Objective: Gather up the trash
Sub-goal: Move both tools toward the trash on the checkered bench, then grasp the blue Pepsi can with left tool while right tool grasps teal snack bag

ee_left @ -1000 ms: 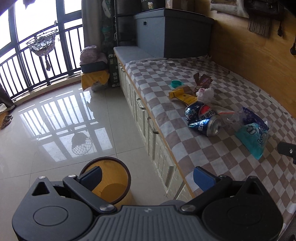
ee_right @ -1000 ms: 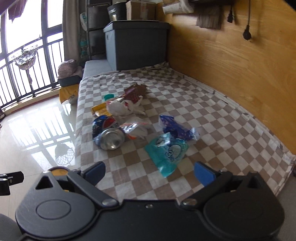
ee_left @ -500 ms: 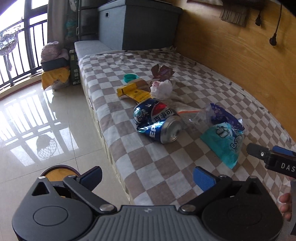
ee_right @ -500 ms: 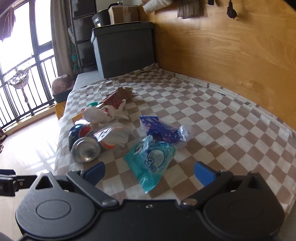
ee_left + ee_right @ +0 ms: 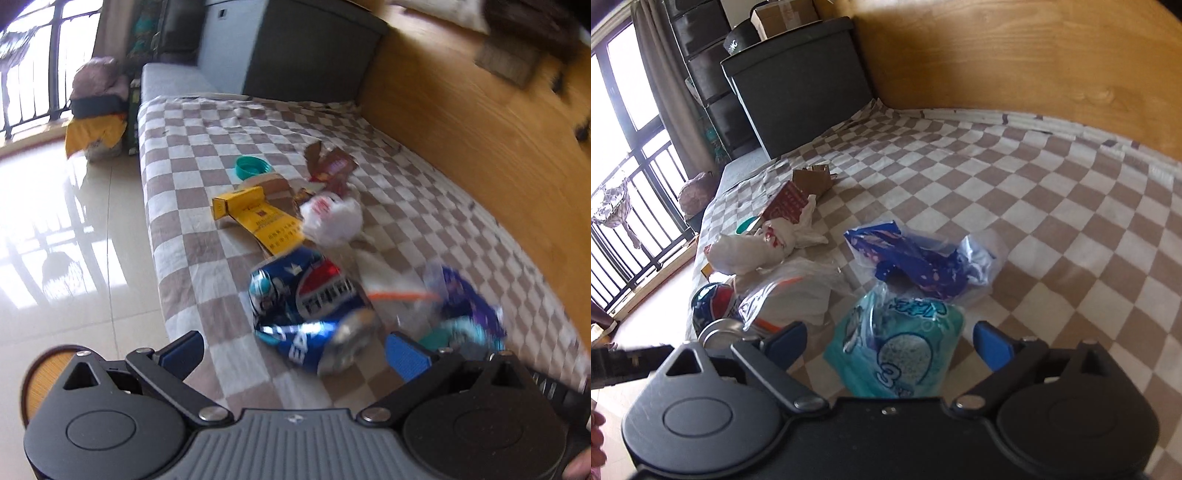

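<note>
Trash lying near the checked bed cover's (image 5: pixel 1052 206) floor-side edge.
We are bracketing the crumpled teal plastic snack bag (image 5: pixel 897 354) with our right gripper (image 5: pixel 890 345), fingers closing but not touching; our left gripper (image 5: pixel 293 350) is gaping, untouching, around the crushed blue soda can (image 5: pixel 306 314) beside it.

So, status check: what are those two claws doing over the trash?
Left gripper open, crushed can between its fingers. Right gripper closing around teal packet, not yet gripping. Nothing in the way; bin on the floor.
</note>
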`<state>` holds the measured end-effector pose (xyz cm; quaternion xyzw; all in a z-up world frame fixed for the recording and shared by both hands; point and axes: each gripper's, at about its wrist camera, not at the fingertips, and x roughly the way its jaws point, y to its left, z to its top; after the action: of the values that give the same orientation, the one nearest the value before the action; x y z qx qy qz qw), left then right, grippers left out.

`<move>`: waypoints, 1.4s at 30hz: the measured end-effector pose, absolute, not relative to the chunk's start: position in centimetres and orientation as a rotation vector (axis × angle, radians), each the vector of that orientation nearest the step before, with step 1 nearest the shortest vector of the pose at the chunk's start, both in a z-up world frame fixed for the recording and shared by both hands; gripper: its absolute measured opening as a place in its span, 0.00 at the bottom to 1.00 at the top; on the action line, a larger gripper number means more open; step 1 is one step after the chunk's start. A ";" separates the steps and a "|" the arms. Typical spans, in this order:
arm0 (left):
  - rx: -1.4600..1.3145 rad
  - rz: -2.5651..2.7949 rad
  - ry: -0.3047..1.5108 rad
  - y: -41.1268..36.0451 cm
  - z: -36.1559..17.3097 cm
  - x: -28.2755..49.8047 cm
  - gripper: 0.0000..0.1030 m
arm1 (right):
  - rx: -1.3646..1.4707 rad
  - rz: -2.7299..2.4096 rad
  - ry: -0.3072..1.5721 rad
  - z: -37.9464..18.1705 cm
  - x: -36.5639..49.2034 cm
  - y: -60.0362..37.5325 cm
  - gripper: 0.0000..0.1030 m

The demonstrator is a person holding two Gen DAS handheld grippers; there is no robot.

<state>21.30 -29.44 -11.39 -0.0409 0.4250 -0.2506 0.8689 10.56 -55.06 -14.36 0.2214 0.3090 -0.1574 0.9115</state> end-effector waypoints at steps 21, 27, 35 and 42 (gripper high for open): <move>-0.057 -0.512 0.881 -31.8 -16.1 26.3 0.89 | 0.447 -0.218 0.577 -10.7 8.6 -52.3 0.38; -0.072 -0.549 0.843 -31.6 -16.4 25.7 0.89 | 0.408 -0.180 0.495 -7.4 10.6 -51.1 0.38; -0.099 -0.634 0.841 -30.9 -16.3 24.0 0.62 | 0.331 -0.176 0.580 -8.8 16.3 -49.1 0.38; -0.190 -0.709 0.911 -30.4 -16.6 22.5 0.54 | 0.314 -0.211 0.624 -10.8 14.5 -48.6 0.38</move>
<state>22.46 -30.38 -16.60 -0.0895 0.4300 -0.3347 0.8337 14.53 -48.57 -10.75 0.1535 0.3053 -0.1034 0.9341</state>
